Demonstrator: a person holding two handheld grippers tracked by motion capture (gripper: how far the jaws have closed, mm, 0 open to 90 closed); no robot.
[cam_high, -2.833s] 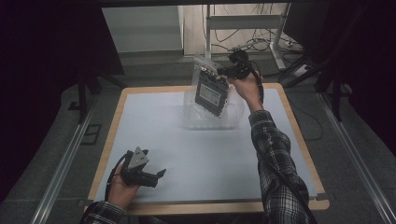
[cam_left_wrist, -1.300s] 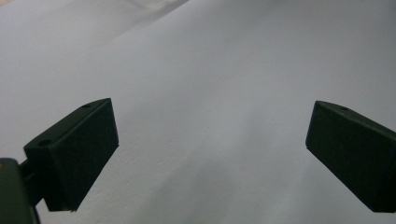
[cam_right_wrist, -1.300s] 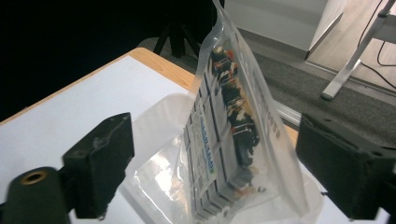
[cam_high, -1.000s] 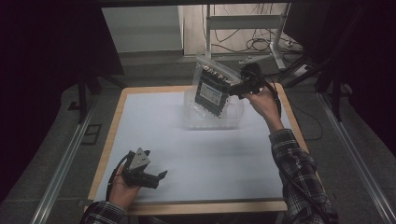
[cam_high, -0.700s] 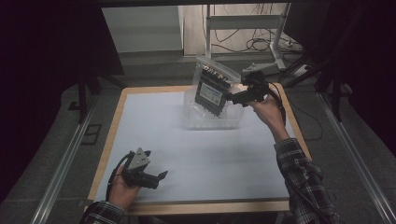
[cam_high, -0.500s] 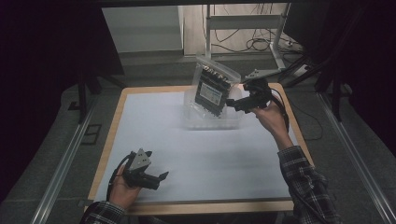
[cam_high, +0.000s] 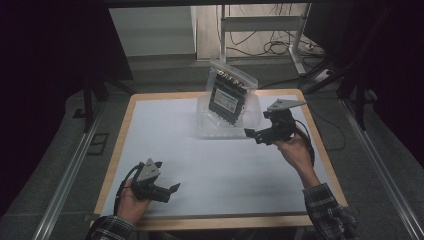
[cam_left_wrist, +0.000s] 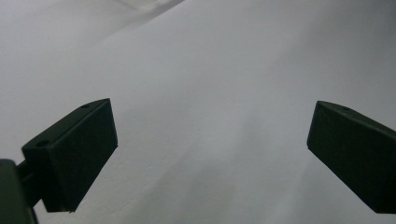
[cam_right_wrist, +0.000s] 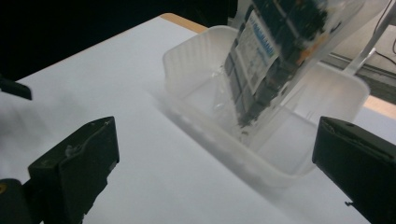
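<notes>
Bagged circuit board stands tilted in the clear plastic tub

The bagged circuit board (cam_high: 231, 94) leans in the tub (cam_high: 206, 131) at the surface's (cam_high: 210, 170) far edge — right gripper (cam_high: 260, 134) just beside, fingers apart, empty; left gripper (cam_high: 167, 190) near, fingers wide.

Right claw (cam_high: 256, 134) released bag (cam_high: 230, 95), drew back, open.

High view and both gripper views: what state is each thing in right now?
Bagged circuit board: standing tilted in the tub, not held.
Clear plastic tub: upright on the table, uncovered.
Right gripper: open, beside the tub, holding nothing.
Left gripper: open, low over the white tabletop, holding nothing.
</notes>
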